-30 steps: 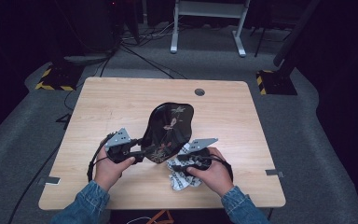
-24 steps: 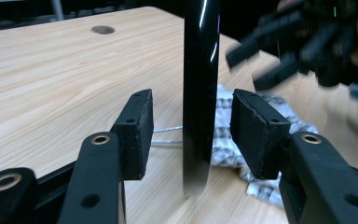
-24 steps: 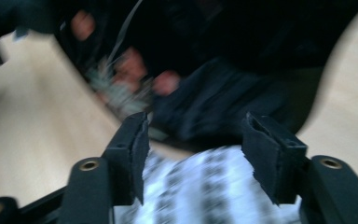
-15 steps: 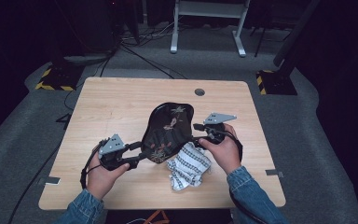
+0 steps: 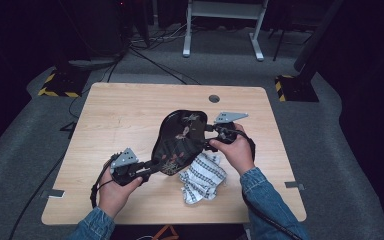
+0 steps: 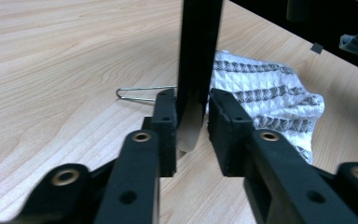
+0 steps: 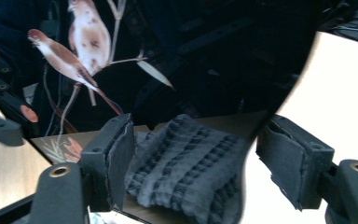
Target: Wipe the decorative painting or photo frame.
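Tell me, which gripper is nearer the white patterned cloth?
Right. The right gripper is just above the cloth, at the black tray's far side; the left gripper grips the tray's near edge, farther left.

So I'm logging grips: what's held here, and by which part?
The left gripper clamps the black bird-patterned tray by its near rim; the right gripper stands open.

Wooden table [image 5: 120, 115]: pale top with rounded corners. Round cable hole [image 5: 214, 98] near the table's far edge. Bent wire clip [image 6: 142, 93] lying flat on the tabletop. White metal frame [image 5: 223, 25] on the floor beyond the table's far edge. Yellow-and-black striped block [image 5: 60, 86] off the table's far left corner; another [image 5: 294, 86] off the far right corner.
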`<action>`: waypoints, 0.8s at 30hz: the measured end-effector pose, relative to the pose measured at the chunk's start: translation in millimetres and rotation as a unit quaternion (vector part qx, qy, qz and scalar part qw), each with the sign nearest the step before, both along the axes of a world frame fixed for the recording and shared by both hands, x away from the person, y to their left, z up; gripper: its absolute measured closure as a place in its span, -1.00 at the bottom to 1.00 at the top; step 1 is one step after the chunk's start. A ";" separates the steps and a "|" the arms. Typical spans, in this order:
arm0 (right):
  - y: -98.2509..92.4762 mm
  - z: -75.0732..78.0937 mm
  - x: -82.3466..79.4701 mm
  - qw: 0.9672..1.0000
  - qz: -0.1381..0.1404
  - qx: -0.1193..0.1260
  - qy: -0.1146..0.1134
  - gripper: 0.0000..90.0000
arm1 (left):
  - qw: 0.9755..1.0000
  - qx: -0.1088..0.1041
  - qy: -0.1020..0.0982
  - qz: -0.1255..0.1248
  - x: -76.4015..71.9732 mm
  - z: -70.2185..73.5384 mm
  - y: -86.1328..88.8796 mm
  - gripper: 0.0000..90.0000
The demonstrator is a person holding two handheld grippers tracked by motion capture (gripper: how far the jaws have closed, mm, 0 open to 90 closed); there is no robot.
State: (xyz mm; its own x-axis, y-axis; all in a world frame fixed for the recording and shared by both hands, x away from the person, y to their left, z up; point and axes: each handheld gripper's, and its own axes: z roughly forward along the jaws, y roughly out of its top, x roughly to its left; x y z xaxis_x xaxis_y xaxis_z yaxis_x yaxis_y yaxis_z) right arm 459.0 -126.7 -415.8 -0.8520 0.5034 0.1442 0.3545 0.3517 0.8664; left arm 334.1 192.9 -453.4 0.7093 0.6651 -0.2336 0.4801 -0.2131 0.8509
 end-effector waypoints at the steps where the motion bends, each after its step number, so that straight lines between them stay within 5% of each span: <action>1: 0.0 0.0 0.0 1.000 0.000 0.000 0.000 -0.35 | 1.000 0.000 0.000 0.000 0.0 0.0 0.0 0.72; 14: 5.0 -0.5 -4.5 1.000 -0.014 0.019 0.013 -0.30 | 1.000 0.024 0.012 -0.003 4.0 10.1 4.2 0.72; 24: 1.9 12.5 -14.6 0.999 -0.041 0.029 -0.009 -0.24 | 0.999 0.029 0.004 -0.014 17.3 17.8 7.0 0.68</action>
